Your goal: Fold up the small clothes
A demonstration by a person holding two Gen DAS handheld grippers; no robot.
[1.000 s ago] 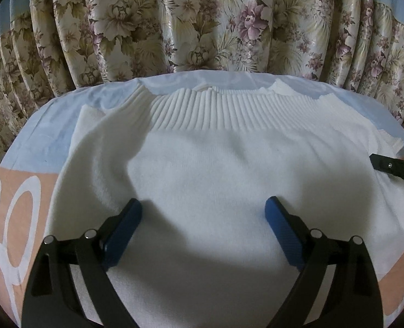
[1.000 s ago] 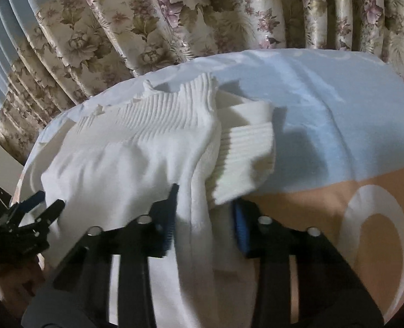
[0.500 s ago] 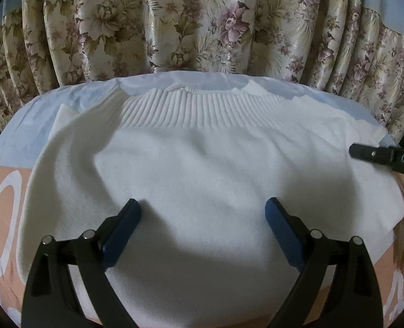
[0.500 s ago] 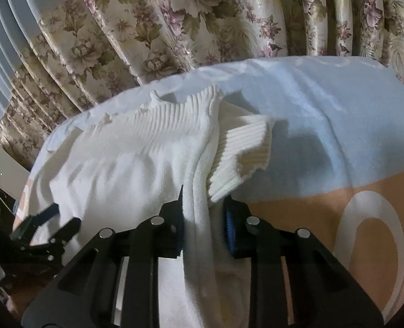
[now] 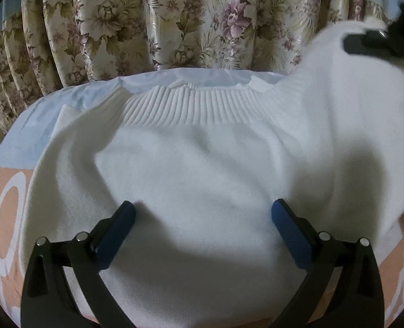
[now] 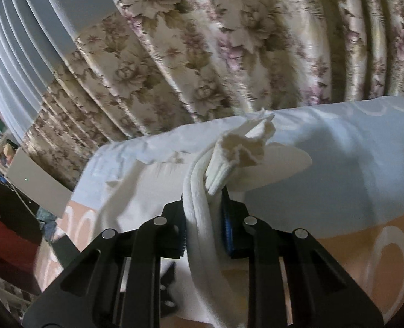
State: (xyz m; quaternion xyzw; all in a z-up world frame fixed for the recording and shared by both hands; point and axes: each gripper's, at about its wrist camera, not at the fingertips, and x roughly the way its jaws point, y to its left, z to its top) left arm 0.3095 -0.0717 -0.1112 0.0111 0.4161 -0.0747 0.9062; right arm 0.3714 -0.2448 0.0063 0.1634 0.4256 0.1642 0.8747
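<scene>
White sweater [image 5: 202,169] spread on the bed sheet [image 5: 18,142], left gripper [image 5: 202,218] opening wide above its middle, holding nothing, right gripper [image 6: 204,224] clamped on its lifted right edge

The right gripper [image 6: 203,235] has clamped the white sweater's [image 5: 202,180] side edge and lifted it off the bed [image 6: 366,169].

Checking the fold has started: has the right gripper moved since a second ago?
Yes. The right gripper, shut on the sweater edge, has risen: in the left view it now sits against the curtain.
</scene>
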